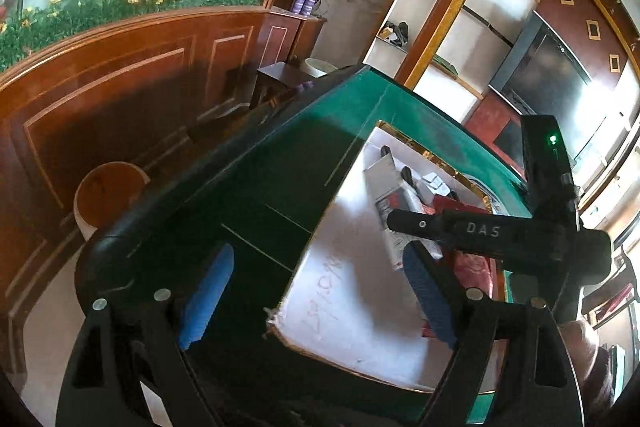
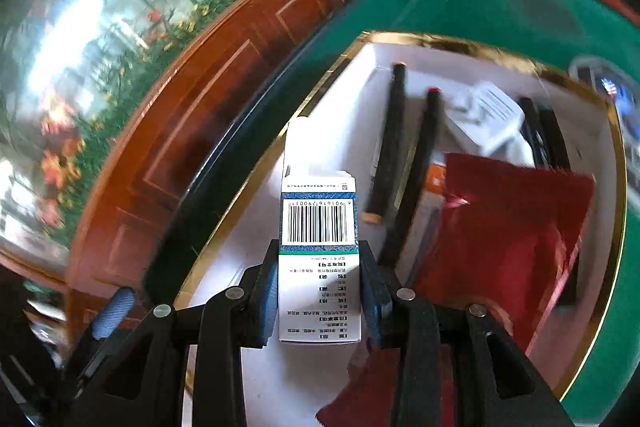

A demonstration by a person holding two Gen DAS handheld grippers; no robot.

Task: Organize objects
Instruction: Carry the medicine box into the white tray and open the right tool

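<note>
Two grippers work over a green table with a gold-edged white tray set into its top.

From the left wrist view, the left gripper hangs with its jaws wide apart and nothing between the blue pads. Handwriting runs across the white tray floor between them, too faint to read. At 3 o'clock the right gripper crosses the view; raised letters on its black body read "DAS", and a green light glows on the block above it.

From the right wrist view, the right gripper is clamped on a white carton, which stands on end between its pads, top flap open. A barcode faces the camera with digits that look like "901616 290011", seen upside down, and small Chinese print sits below it. Toward 1 o'clock, two black pens lie side by side in the tray. At 2 o'clock rests a white box with a printed label, too blurred to read. At 3 o'clock a red cloth covers the tray's right part.
</note>
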